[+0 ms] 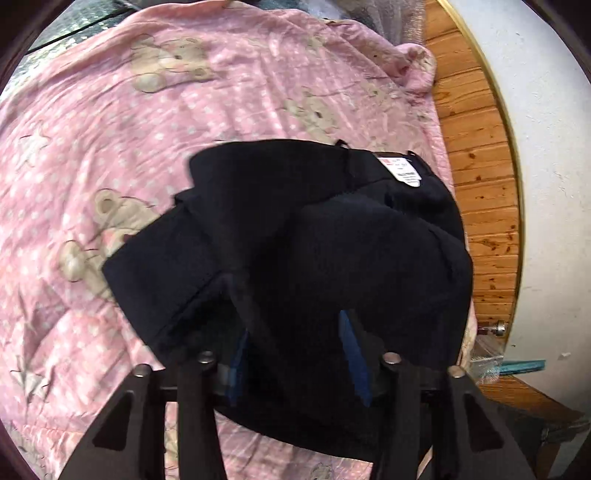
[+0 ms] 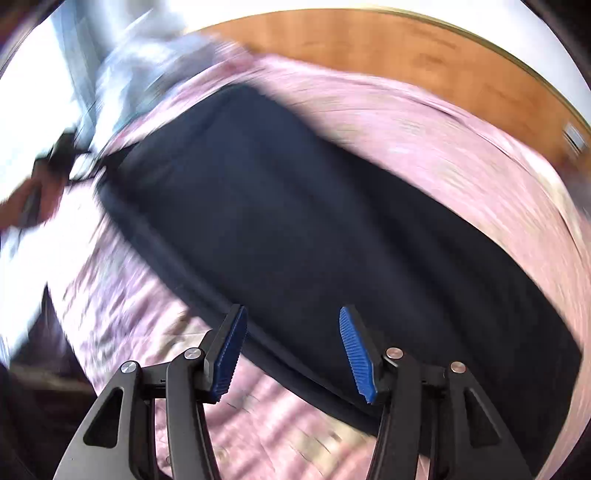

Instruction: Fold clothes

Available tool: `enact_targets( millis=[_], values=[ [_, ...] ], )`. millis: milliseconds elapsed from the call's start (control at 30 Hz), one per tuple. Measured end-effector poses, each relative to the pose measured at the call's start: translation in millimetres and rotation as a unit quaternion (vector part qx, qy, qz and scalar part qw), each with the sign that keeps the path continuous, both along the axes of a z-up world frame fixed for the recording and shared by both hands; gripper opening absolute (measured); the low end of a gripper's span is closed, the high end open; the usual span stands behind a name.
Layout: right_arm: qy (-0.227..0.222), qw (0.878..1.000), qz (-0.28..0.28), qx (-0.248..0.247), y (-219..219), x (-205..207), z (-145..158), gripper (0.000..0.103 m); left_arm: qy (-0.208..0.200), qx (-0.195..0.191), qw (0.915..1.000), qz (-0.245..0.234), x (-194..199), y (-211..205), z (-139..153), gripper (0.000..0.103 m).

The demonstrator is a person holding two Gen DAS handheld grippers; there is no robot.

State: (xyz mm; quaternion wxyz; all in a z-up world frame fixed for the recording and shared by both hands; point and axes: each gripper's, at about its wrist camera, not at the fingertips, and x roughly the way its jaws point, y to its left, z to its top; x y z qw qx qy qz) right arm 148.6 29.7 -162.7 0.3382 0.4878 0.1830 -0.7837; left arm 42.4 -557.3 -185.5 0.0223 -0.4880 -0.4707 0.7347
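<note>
A black garment (image 1: pixel 288 236) lies bunched on a pink teddy-bear blanket (image 1: pixel 110 147), its white label (image 1: pixel 404 171) showing at the far right. My left gripper (image 1: pixel 295 328) stands with its jaws wide apart; the cloth drapes over both fingers and hides the tips, leaving only strips of the blue pads (image 1: pixel 352 354) visible. The right wrist view is motion-blurred. There the black garment (image 2: pixel 314 221) stretches as a long band across the blanket (image 2: pixel 443 147), and my right gripper (image 2: pixel 291 332) hovers open over its near edge with nothing between the pads.
A wooden bed frame (image 1: pixel 476 184) and a white wall (image 1: pixel 546 184) border the blanket on the right. A grey quilted cover (image 1: pixel 74 22) shows at the far left. A blurred hand with a dark object (image 2: pixel 40 184) is at the left of the right wrist view.
</note>
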Motion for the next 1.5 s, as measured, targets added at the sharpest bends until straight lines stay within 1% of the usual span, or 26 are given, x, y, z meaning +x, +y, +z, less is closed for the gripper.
enact_targets(
  millis=[33,100,133,167,200,267,333,367,433,500,567,600,633,733,767,900,1033,1067,1100,1133,1200,1233,1267,1333,1433,1500],
  values=[
    [0.004,0.999,0.039,0.018,-18,3,-9,0.053,0.053,0.033,0.9979,-0.015,1,6,13,0.004],
    [0.006,0.994,0.093,0.056,-39,7,-27,0.042,0.179,0.089,0.9785,-0.05,14,17,47,0.002],
    [0.001,0.991,0.116,0.073,-45,8,-36,0.022,0.217,0.112,0.9676,-0.062,24,16,52,0.001],
    [0.011,0.986,0.134,0.098,-47,10,-43,0.003,0.223,0.135,0.9638,-0.059,32,10,42,0.001],
    [0.026,0.982,0.14,0.122,-47,9,-48,0.003,0.206,0.151,0.966,-0.039,40,-1,23,0.001],
    [0.05,0.982,0.129,0.132,-39,5,-42,0.0,0.171,0.176,0.9695,-0.001,55,-18,-14,0.001],
    [0.085,0.979,0.122,0.141,-31,9,-26,0.0,0.149,0.192,0.9698,0.024,64,-26,-35,0.001],
    [0.103,0.975,0.125,0.149,-27,16,-19,0.0,0.145,0.194,0.97,0.018,65,-24,-38,0.002],
    [0.117,0.97,0.139,0.162,-23,33,-16,0.0,0.12,0.177,0.9769,-0.015,64,-12,-42,0.005],
    [0.125,0.961,0.164,0.187,-23,53,-25,0.0,0.08,0.152,0.9843,-0.041,64,-1,-49,0.012],
    [0.13,0.956,0.174,0.199,-25,64,-34,0.0,0.041,0.118,0.9913,-0.042,68,5,-55,0.025],
    [0.14,0.952,0.178,0.207,-27,67,-37,0.0,0.032,0.113,0.9925,-0.035,70,6,-57,0.025],
    [0.152,0.947,0.185,0.215,-28,69,-40,0.0,0.03,0.112,0.9929,-0.024,72,5,-57,0.027],
    [0.172,0.94,0.189,0.227,-29,67,-43,0.0,0.037,0.091,0.9952,0.003,73,3,-37,0.046],
    [0.181,0.937,0.191,0.231,-29,66,-43,0.0,0.046,0.089,0.9949,0.01,71,1,-30,0.048],
    [0.196,0.931,0.189,0.242,-23,64,-42,0.0,0.042,0.064,0.9958,0.051,60,-16,-11,0.05],
    [0.19,0.934,0.182,0.24,-21,59,-46,0.0,0.012,0.047,0.9915,0.121,49,-31,-14,0.049],
    [0.188,0.938,0.172,0.234,-19,57,-45,0.0,0.012,0.037,0.9923,0.118,41,-29,-16,0.044],
    [0.187,0.942,0.16,0.229,-15,57,-42,0.0,0.019,0.018,0.9948,0.098,34,-24,-15,0.03],
    [0.189,0.944,0.147,0.227,-10,58,-37,0.0,0.031,0.018,0.9964,0.077,30,-19,-13,0.0],
    [0.179,0.953,0.11,0.22,3,57,-30,0.001,0.104,0.079,0.99,0.054,47,-17,1,0.0],
    [0.162,0.96,0.082,0.211,12,55,-29,0.002,0.125,0.083,0.9879,0.041,63,-20,1,0.0],
    [0.141,0.967,0.054,0.203,22,54,-32,0.002,0.104,0.091,0.9894,0.045,78,-26,-16,0.0],
    [0.094,0.977,0.012,0.189,41,52,-39,0.008,0.04,0.104,0.9898,0.089,100,-44,-57,0.0],
    [0.012,0.989,-0.078,0.127,76,43,-33,0.015,0.068,0.105,0.9863,0.108,93,-48,-55,0.001],
    [-0.047,0.983,-0.167,0.062,111,33,-26,0.021,0.089,0.107,0.9865,0.087,80,-44,-43,0.001]
  ],
)
